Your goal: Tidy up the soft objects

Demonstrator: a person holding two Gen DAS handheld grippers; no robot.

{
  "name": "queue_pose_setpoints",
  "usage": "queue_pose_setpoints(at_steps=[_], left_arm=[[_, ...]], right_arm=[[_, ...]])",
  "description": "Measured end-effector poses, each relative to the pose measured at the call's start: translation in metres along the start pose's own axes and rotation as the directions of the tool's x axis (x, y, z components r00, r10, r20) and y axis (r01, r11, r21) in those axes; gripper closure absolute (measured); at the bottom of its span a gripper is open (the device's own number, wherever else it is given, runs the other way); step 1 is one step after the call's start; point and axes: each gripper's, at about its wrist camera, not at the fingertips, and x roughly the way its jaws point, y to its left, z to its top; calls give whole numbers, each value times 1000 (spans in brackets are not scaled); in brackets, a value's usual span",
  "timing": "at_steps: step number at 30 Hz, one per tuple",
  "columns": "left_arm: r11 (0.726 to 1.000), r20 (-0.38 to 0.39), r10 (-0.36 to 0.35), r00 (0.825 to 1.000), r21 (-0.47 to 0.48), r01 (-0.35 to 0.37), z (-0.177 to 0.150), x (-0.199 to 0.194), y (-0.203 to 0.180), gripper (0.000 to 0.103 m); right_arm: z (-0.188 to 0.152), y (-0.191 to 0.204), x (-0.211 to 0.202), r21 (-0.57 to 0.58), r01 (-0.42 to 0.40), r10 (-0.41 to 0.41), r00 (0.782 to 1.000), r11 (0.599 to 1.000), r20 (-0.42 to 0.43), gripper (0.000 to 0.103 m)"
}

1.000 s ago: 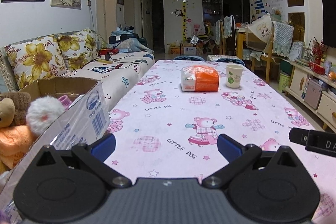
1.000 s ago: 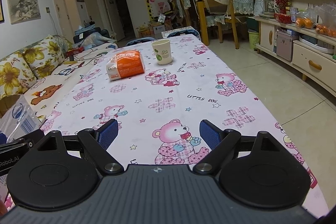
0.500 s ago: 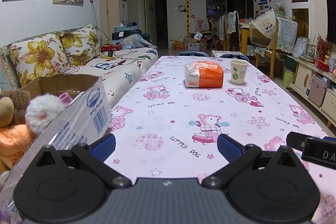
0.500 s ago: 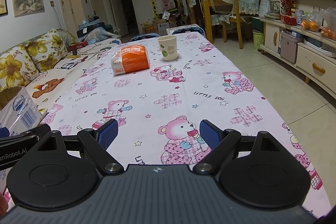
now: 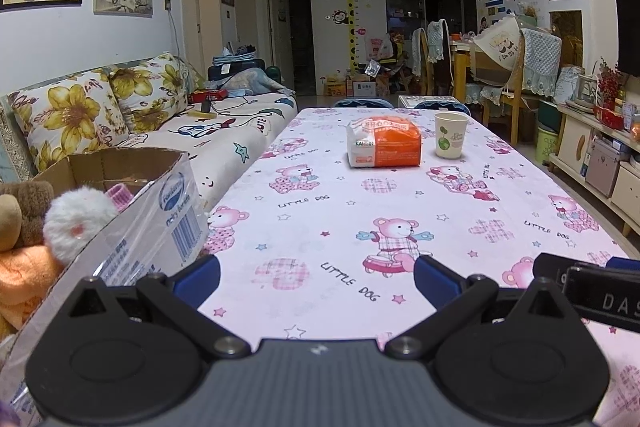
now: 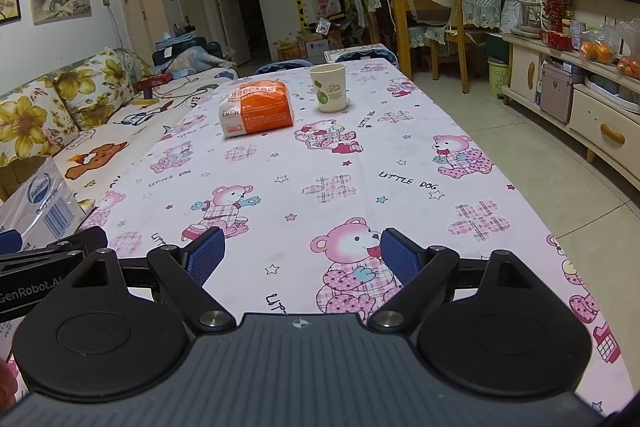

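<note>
A cardboard box [image 5: 132, 211] stands at the table's left edge and holds soft toys: a brown plush [image 5: 20, 211], a white fluffy ball [image 5: 76, 223] and an orange cloth [image 5: 24, 275]. The box corner [image 6: 40, 203] also shows in the right wrist view. My left gripper [image 5: 316, 275] is open and holds nothing, just right of the box. My right gripper [image 6: 302, 253] is open too, low over the near table. Its body [image 5: 592, 291] shows at the right of the left wrist view. An orange and white soft pack [image 5: 384, 143] lies far up the table.
A paper cup [image 5: 450, 140] stands right of the soft pack. The table wears a pink bear-print cloth [image 6: 340, 187]. A sofa with flowered cushions [image 5: 80, 111] runs along the left. Chairs [image 6: 452, 15] and a low cabinet [image 6: 580, 99] stand at the right over tiled floor.
Both views have tilted up slightly and shifted a little; the pack and cup sit lower in the frames. Both grippers stay open and hold nothing.
</note>
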Motion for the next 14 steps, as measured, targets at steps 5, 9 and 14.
queue_pose_setpoints(at_steps=[5, 9, 14], left_arm=[[1000, 0, -25, 1000, 3, 25, 0, 0, -1, 1], [999, 3, -32, 999, 5, 32, -1, -1, -2, 1], [999, -4, -36, 999, -3, 36, -1, 1, -3, 1]], right_arm=[[1, 0, 1, -5, -6, 6, 1000, 1000, 0, 0], [1, -1, 2, -7, -7, 7, 1000, 1000, -1, 0], [0, -3, 3, -8, -9, 9, 1000, 1000, -4, 0]])
